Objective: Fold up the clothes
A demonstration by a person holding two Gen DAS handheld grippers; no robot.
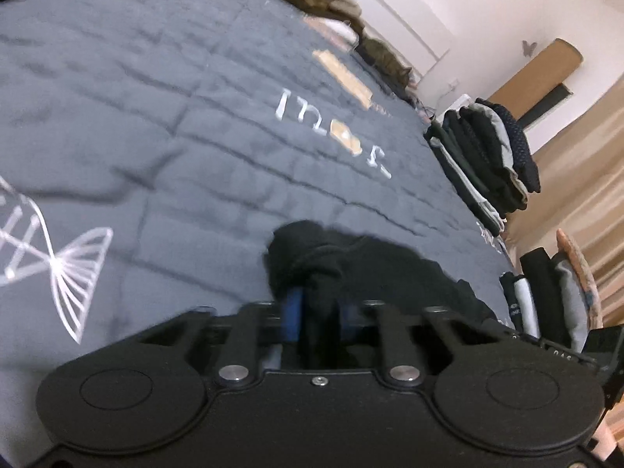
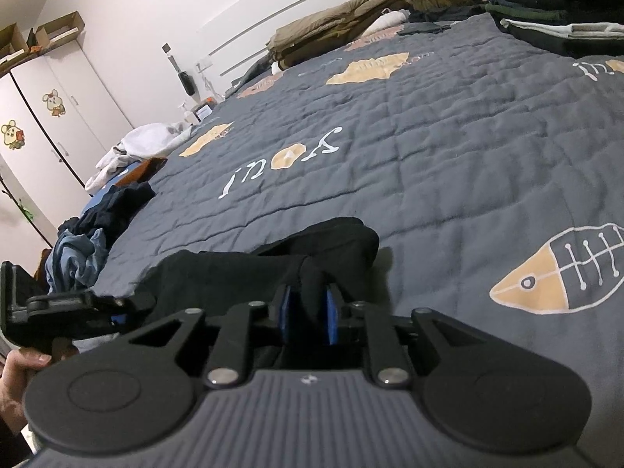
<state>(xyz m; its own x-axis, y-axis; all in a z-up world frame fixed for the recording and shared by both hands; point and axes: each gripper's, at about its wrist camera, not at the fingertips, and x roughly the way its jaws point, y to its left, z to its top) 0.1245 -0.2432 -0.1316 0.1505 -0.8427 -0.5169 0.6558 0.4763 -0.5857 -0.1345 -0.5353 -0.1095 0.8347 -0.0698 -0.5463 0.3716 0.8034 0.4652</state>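
Note:
A black garment [image 1: 390, 269] lies crumpled on the grey quilted bedspread [image 1: 156, 124] near its front edge. In the left wrist view my left gripper [image 1: 319, 308] is shut on a bunched fold of it, with black cloth filling the gap between the blue pads [image 1: 294, 310]. The right wrist view shows the same black garment [image 2: 234, 273] stretched between both grippers. My right gripper [image 2: 310, 312] pinches its other end, which rises as a ridge between the pads [image 2: 331, 312]. The left gripper [image 2: 113, 308] sits at the left, held by a hand [image 2: 15, 374].
A tall stack of folded dark clothes [image 1: 487, 156] [image 2: 565, 7] stands on the bed's far side. Loose blue and dark clothes [image 2: 93, 234] and white ones [image 2: 144, 144] lie at the left edge. Olive bedding [image 2: 331, 31] lines the headboard. A white wardrobe [image 2: 50, 124] stands beyond.

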